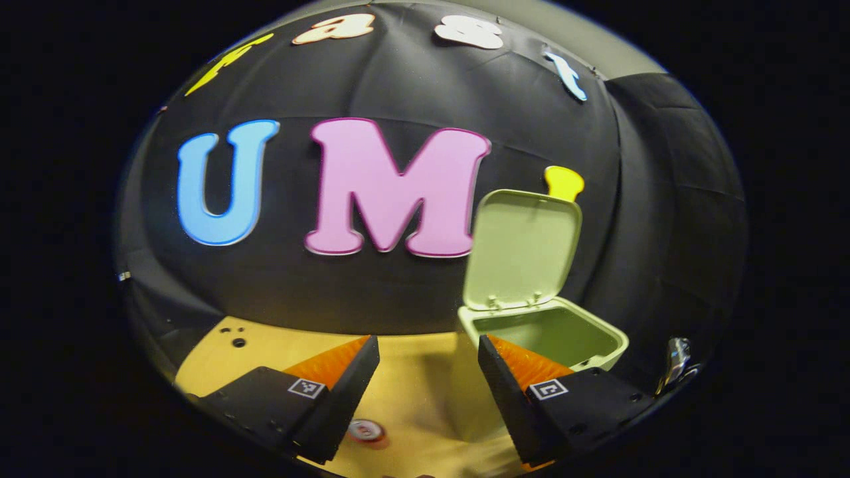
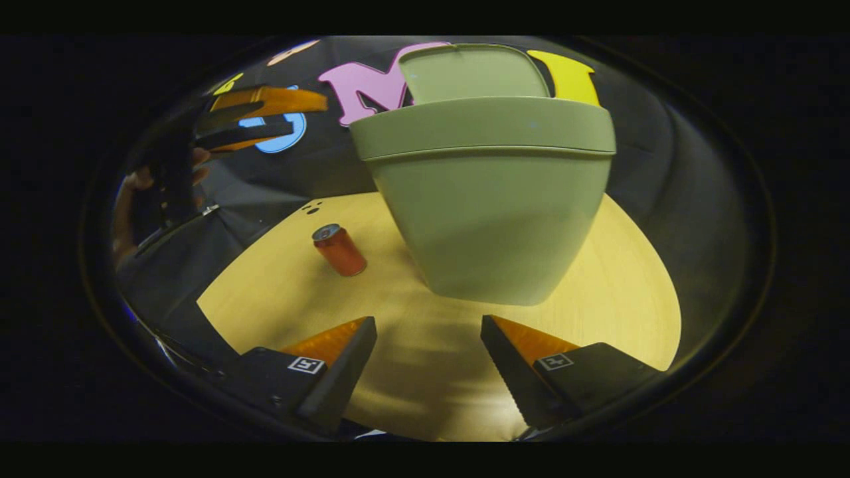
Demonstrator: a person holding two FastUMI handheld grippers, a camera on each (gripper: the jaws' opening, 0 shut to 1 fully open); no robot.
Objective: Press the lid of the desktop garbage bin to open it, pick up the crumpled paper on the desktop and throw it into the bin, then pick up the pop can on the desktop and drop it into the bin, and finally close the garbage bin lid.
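The pale green bin [image 1: 558, 335] stands with its lid [image 1: 521, 249] swung upright, and its inside looks bare as far as it shows. My left gripper [image 1: 428, 345] hovers open, high over the table just left of the bin. The red pop can [image 1: 367, 431] stands below it, only its top showing. In the right gripper view the bin [image 2: 491, 219] rises close ahead, with the lid [image 2: 471, 73] up behind it. The can [image 2: 340, 250] stands upright to the bin's left. My right gripper [image 2: 428, 322] is open and empty, low before the bin. A hand holds the left gripper [image 2: 262, 116] up at the far left.
The round wooden table [image 2: 617, 292] carries a few small holes [image 2: 312, 209] near its far left edge. Black cloth walls close in behind the bin. Something small and shiny [image 1: 676, 362] sits at the table's right edge.
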